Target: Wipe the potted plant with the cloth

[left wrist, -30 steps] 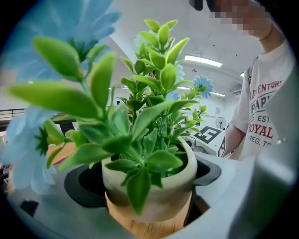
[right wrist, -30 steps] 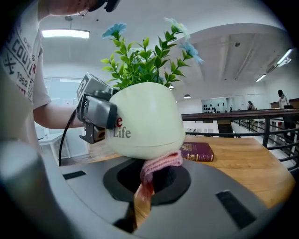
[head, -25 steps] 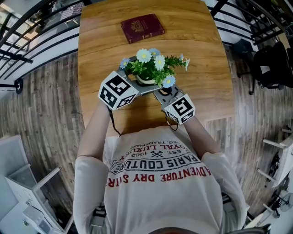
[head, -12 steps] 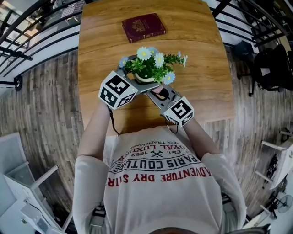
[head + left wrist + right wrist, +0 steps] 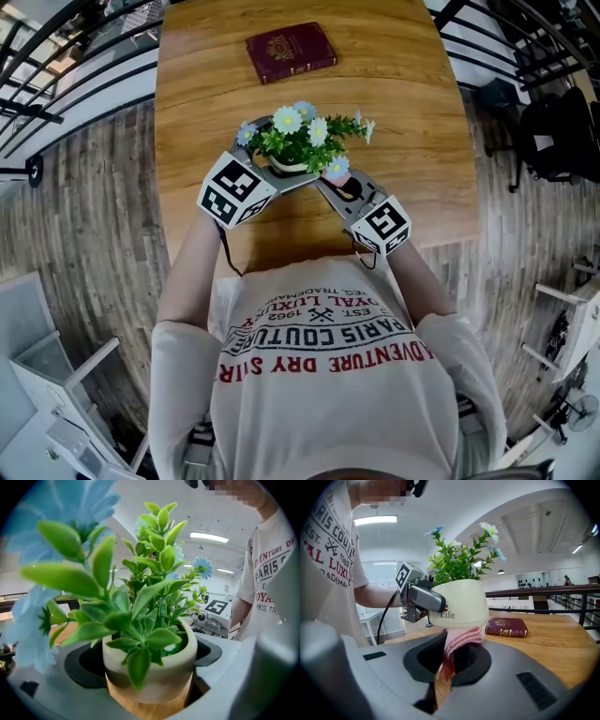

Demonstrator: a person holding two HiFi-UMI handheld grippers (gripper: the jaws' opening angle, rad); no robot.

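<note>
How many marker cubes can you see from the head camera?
2. One marker cube sits left of the potted plant; the other sits at its lower right.

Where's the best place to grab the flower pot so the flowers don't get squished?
Grab the pot by its round cream wall, coming in from the side, below the leaves. The flowers spread out over the top, so reaching down from above would probably crush them. The left gripper holds it this way, with one jaw on each side.

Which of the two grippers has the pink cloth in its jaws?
The right gripper: the pink cloth sits pinched between its jaws, against the pot. The left gripper grips the pot itself, no cloth.
</note>
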